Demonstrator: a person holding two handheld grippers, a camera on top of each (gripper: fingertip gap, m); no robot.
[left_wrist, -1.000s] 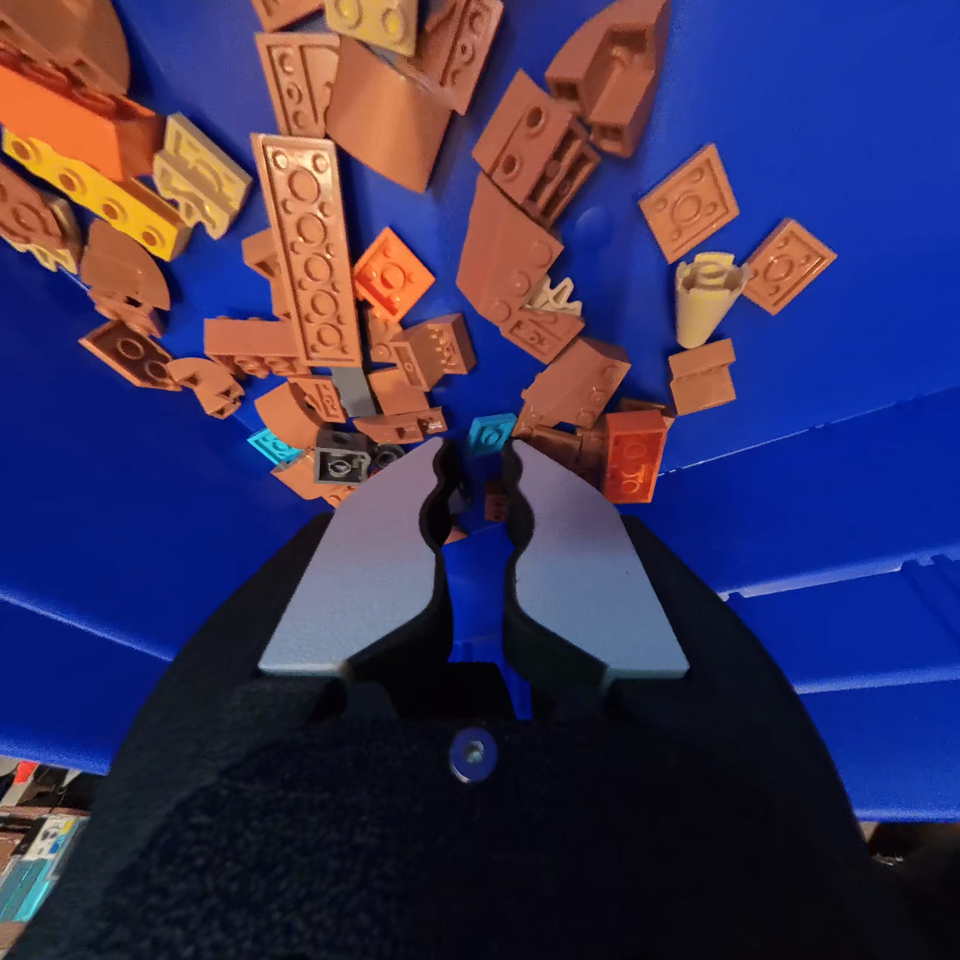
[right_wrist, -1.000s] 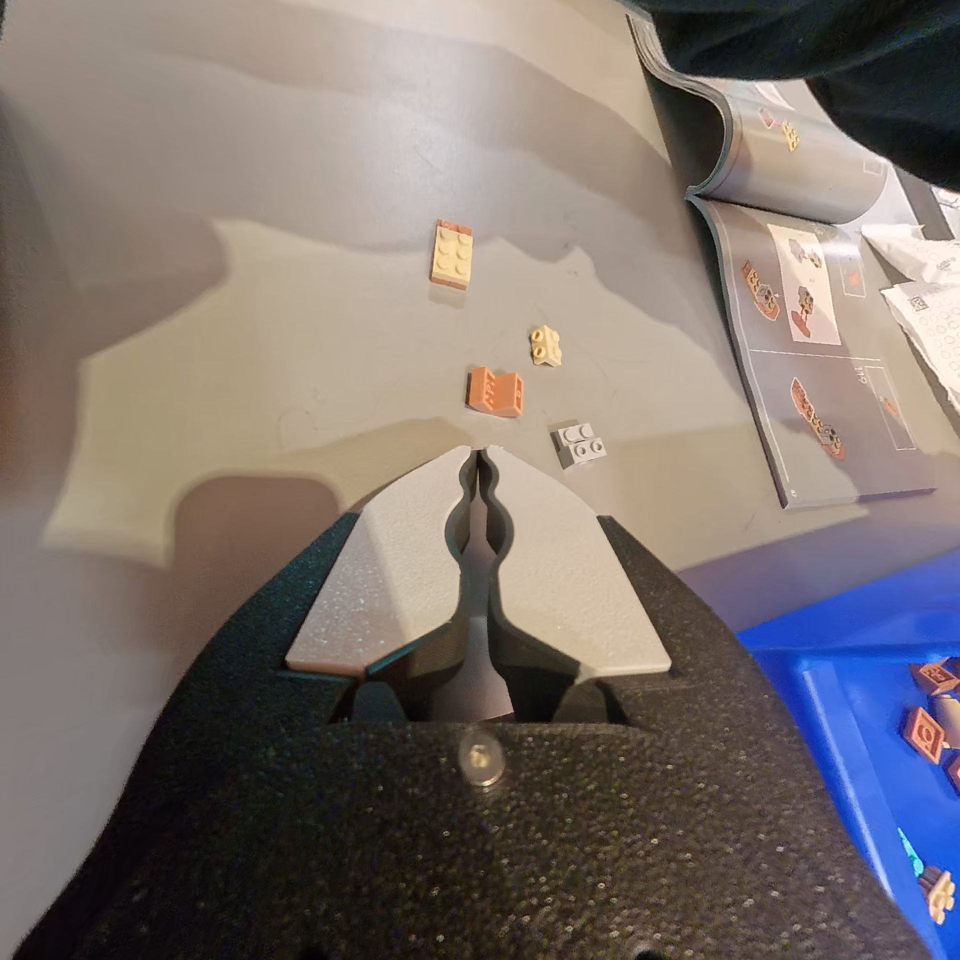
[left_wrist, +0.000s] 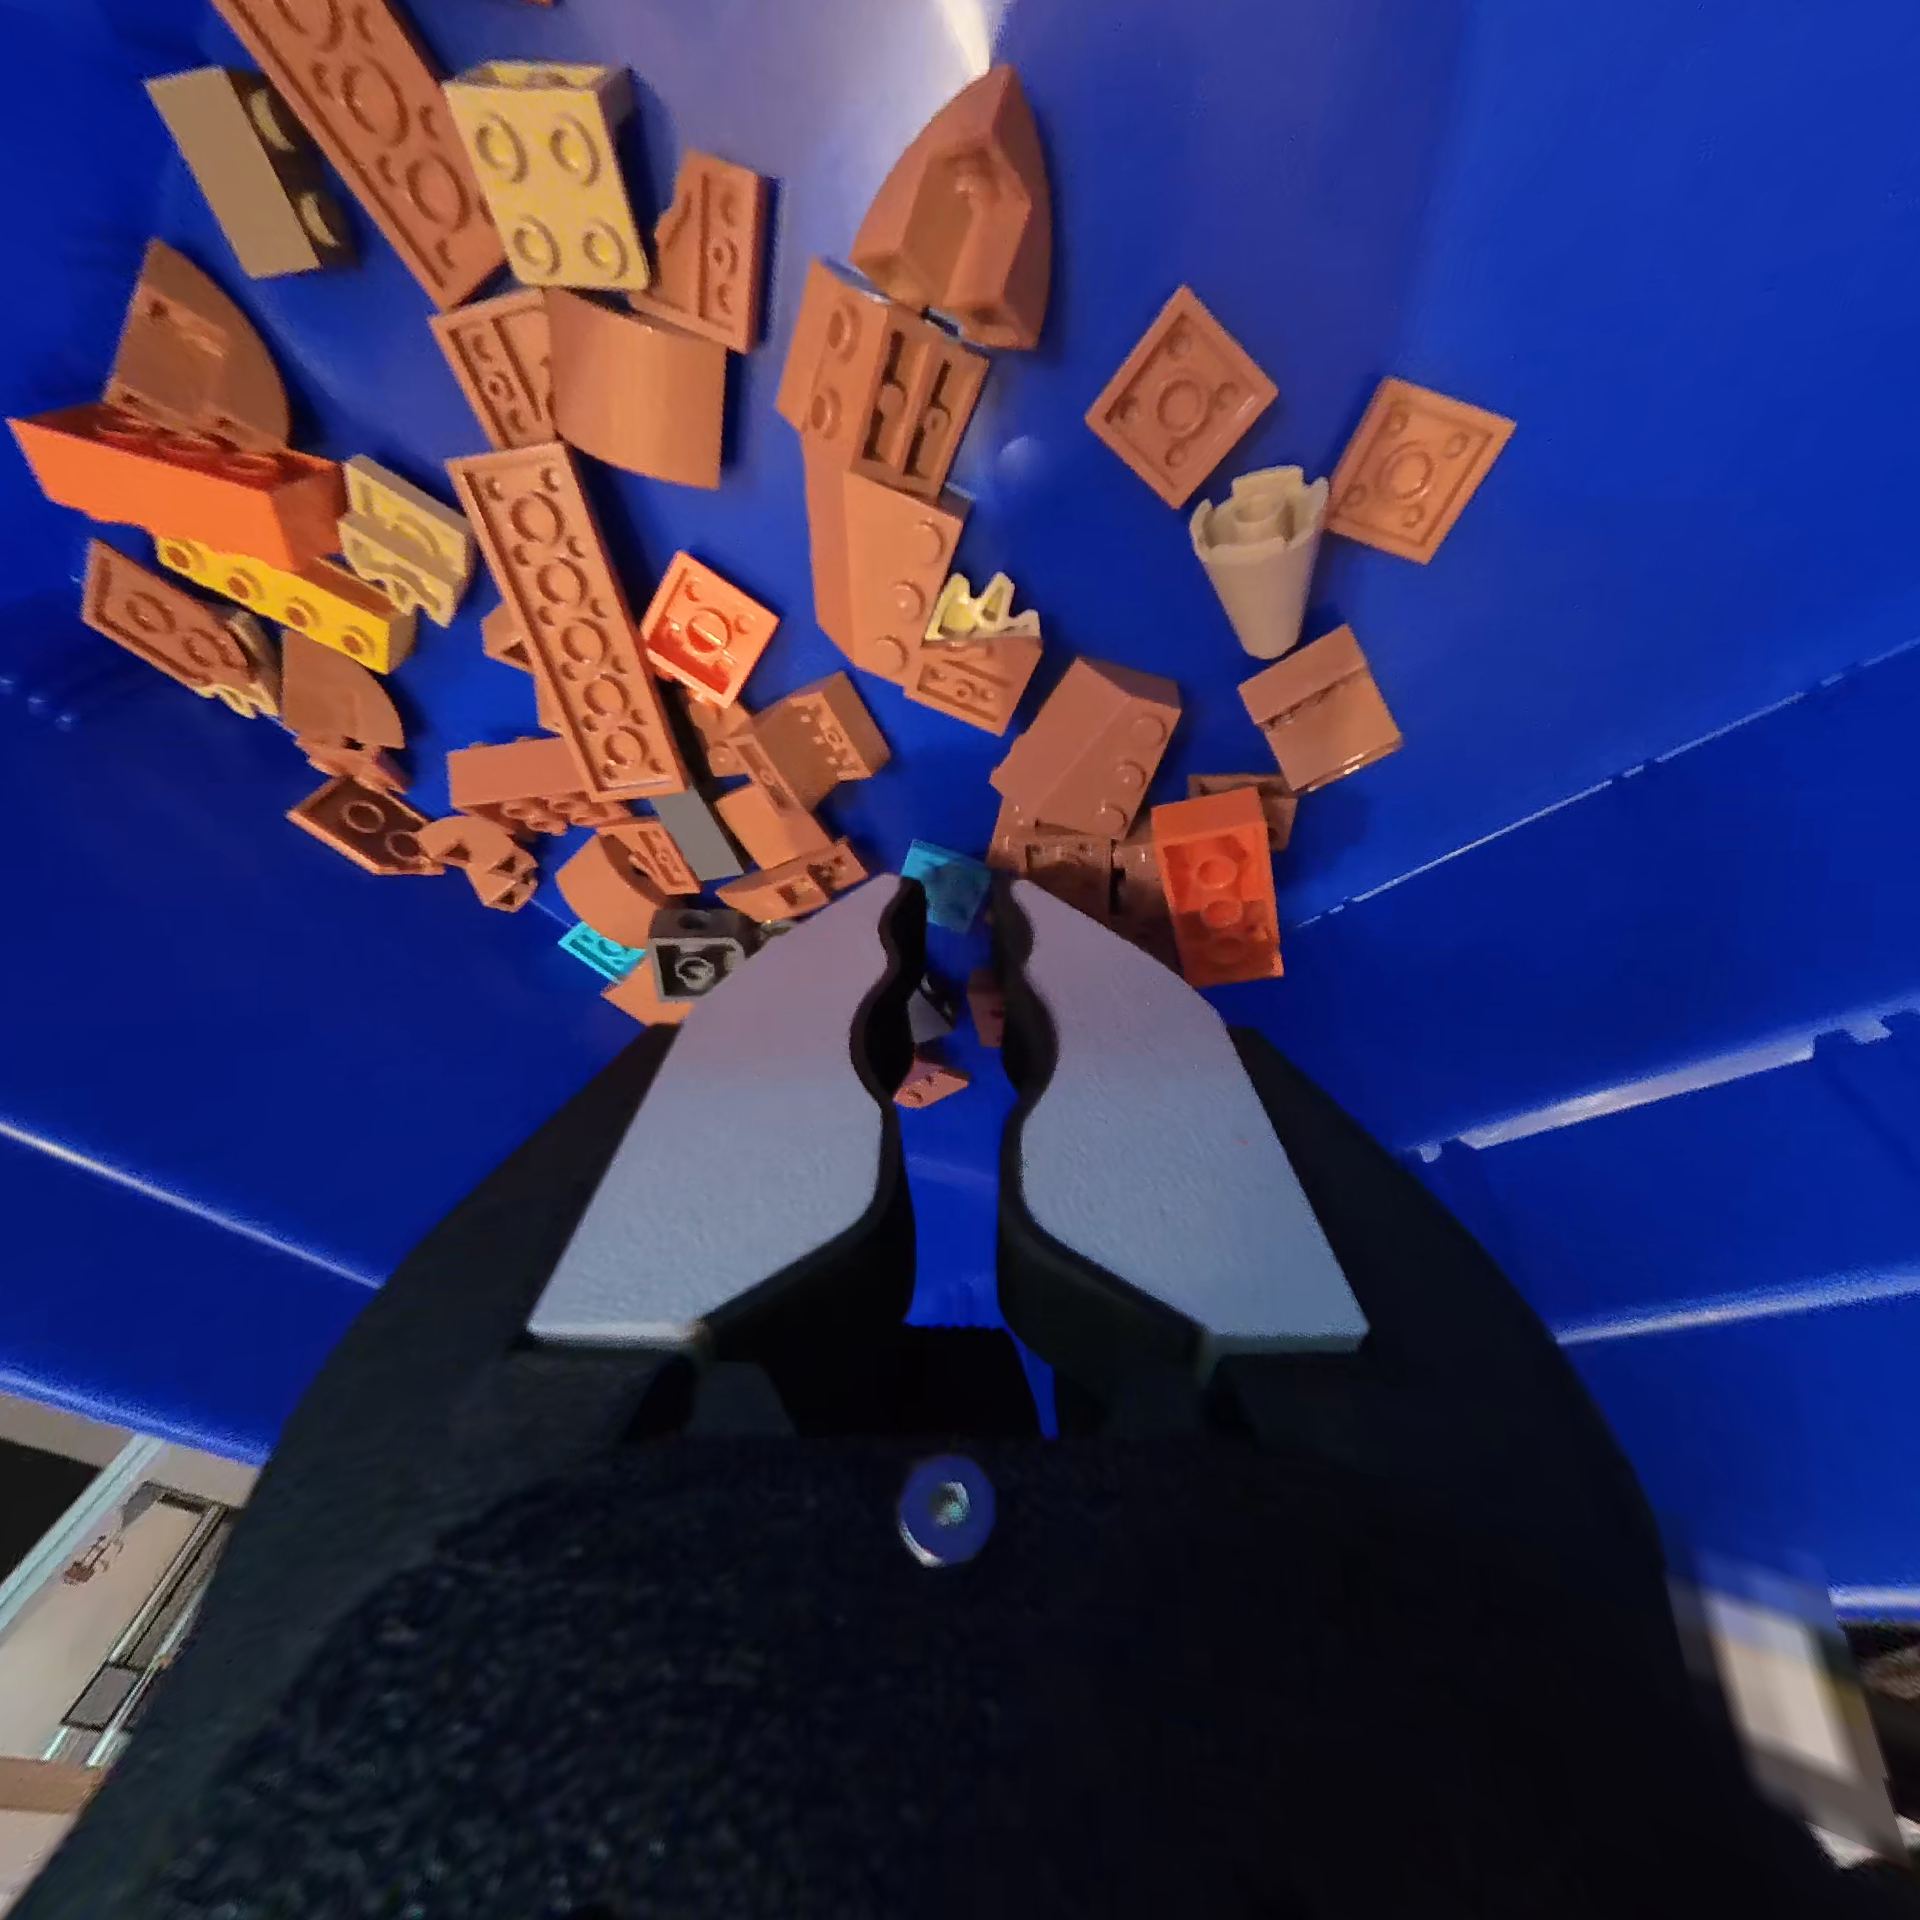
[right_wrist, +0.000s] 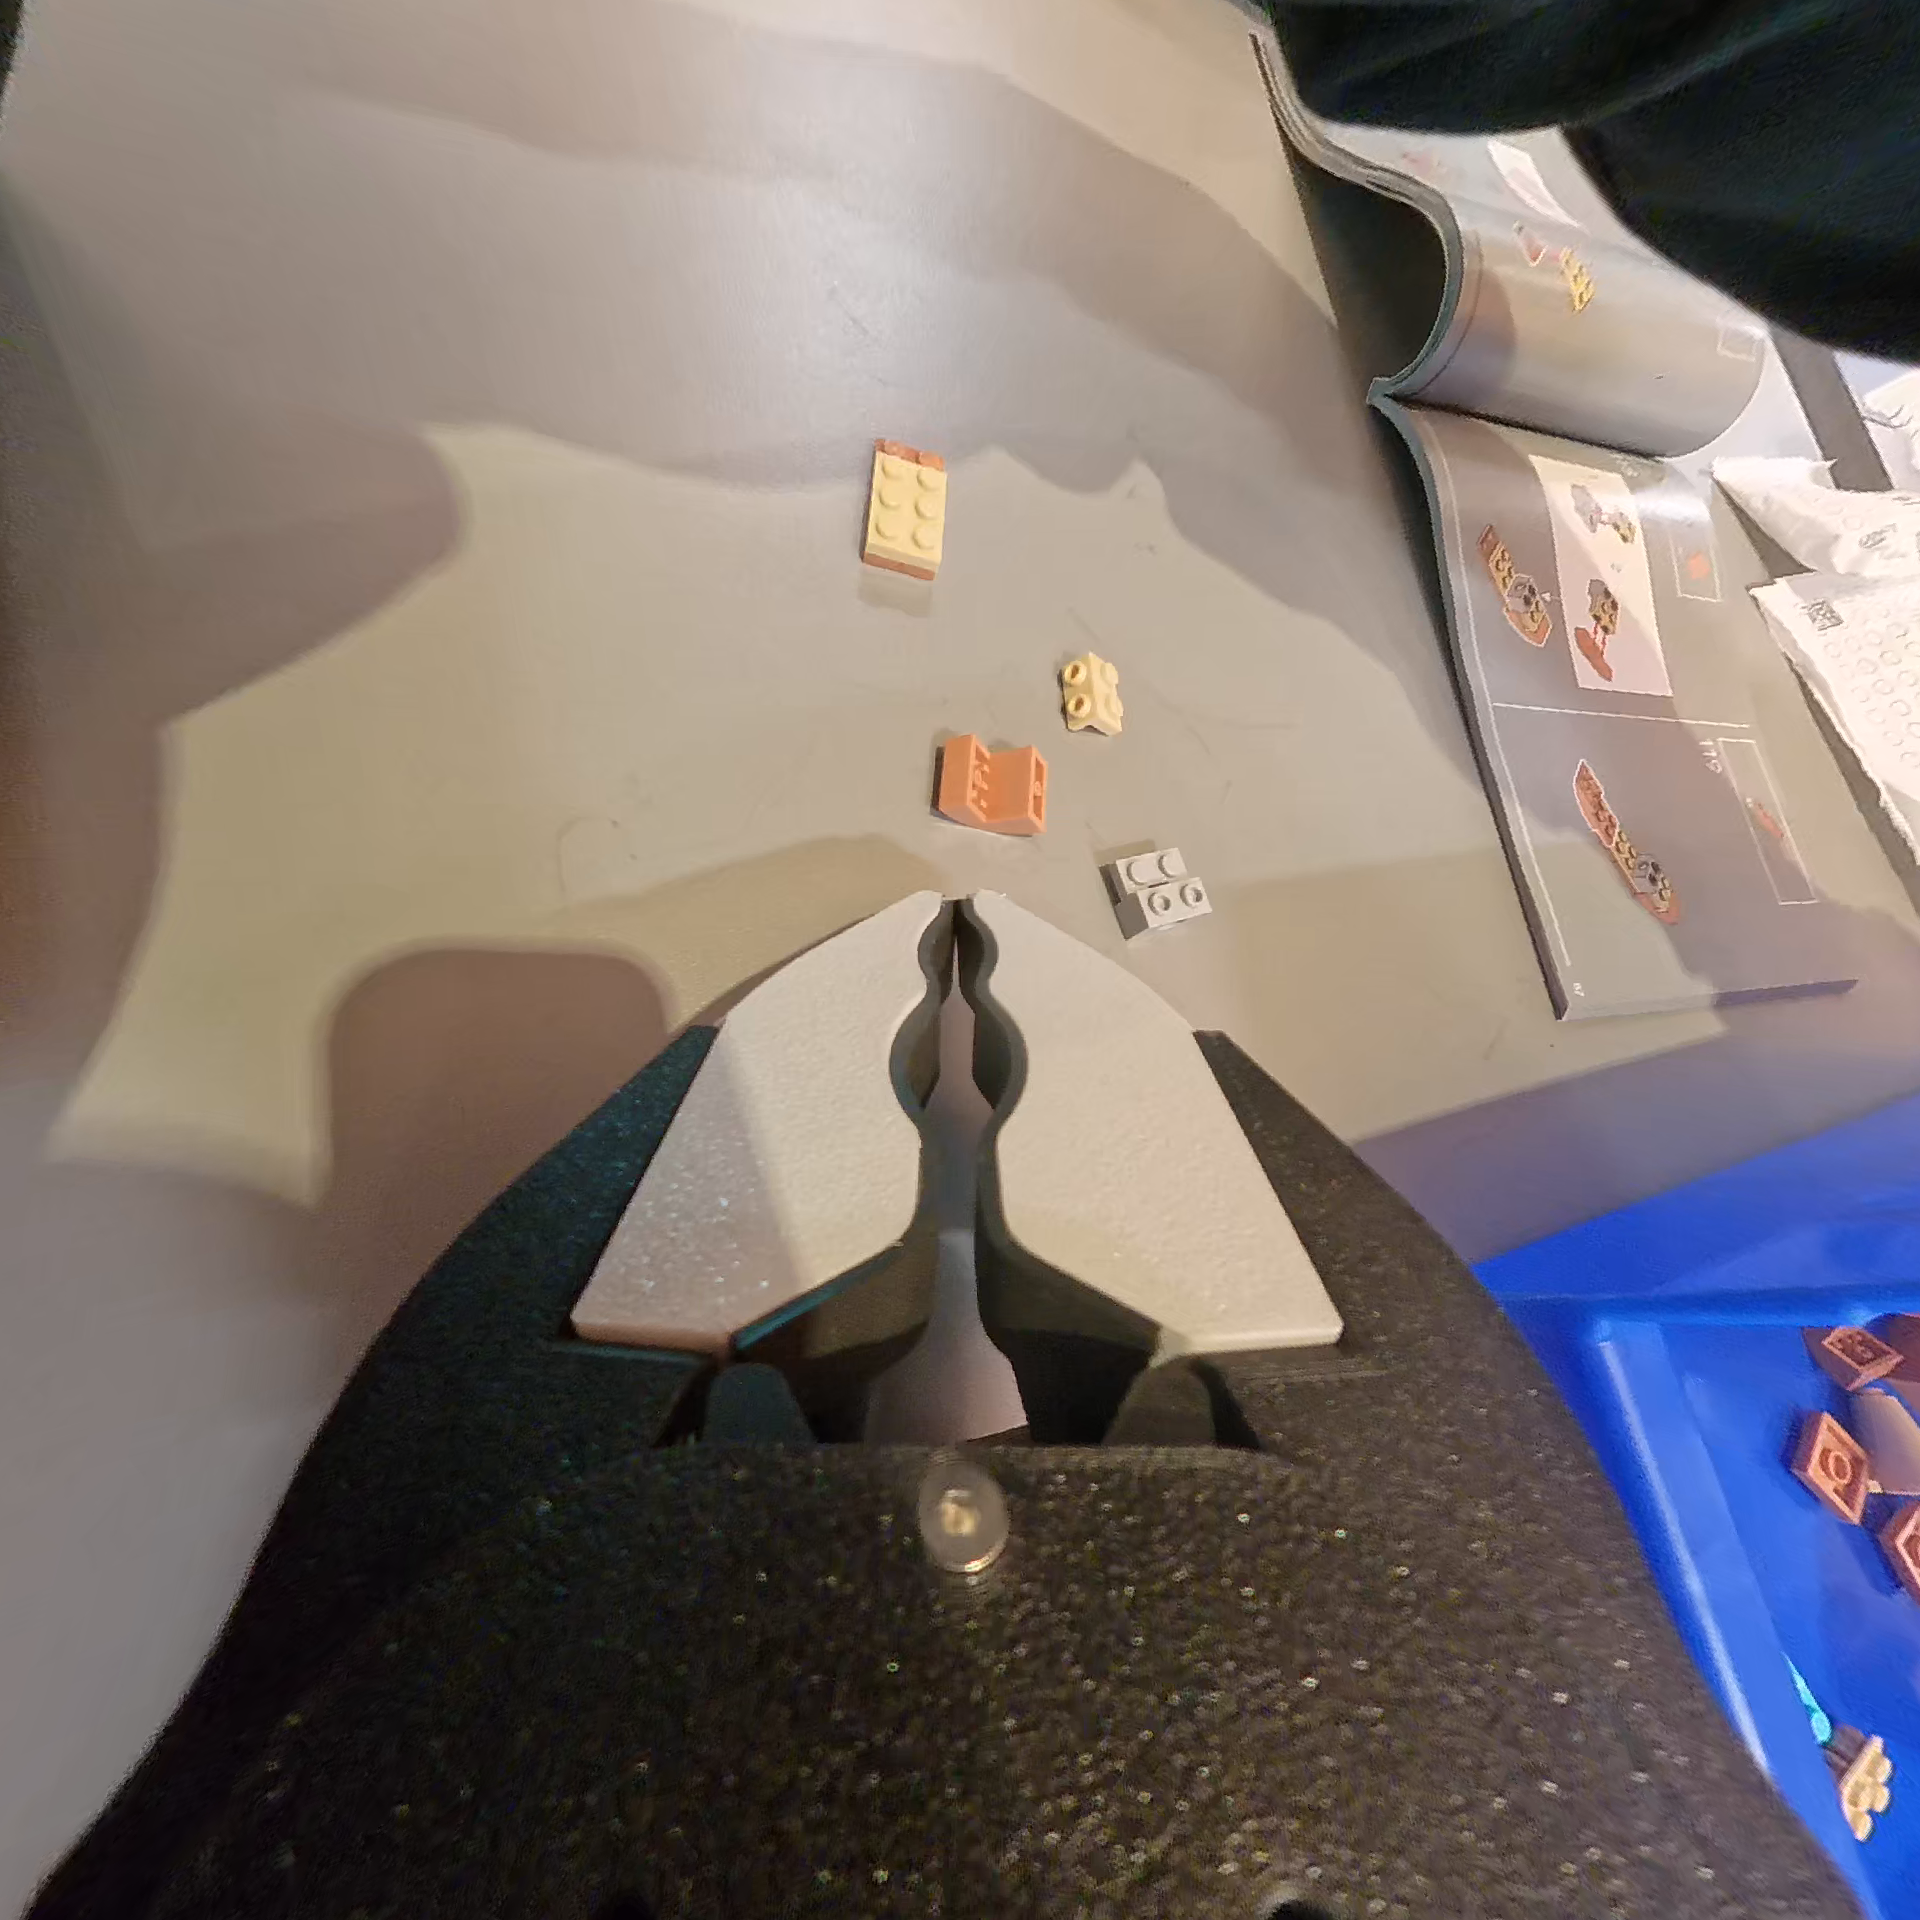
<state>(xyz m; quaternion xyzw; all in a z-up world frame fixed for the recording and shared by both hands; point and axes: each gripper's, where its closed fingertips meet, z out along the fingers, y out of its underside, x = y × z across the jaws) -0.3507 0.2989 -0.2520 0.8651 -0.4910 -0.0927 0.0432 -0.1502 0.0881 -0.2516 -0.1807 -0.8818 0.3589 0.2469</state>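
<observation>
On the grey table (right_wrist: 520, 312), four loose bricks, one open booklet (right_wrist: 1662, 727), shut right tongs (right_wrist: 954, 902).

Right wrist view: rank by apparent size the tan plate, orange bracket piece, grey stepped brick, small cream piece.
1. tan plate
2. orange bracket piece
3. grey stepped brick
4. small cream piece

The bracket and grey brick look close, and the brick lies nearer the camera, so that order is unsure.

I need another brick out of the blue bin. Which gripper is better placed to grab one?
Left. The left gripper is inside the blue bin, jaws parted, tips at a turquoise plate. The right gripper is shut over the table.
</observation>
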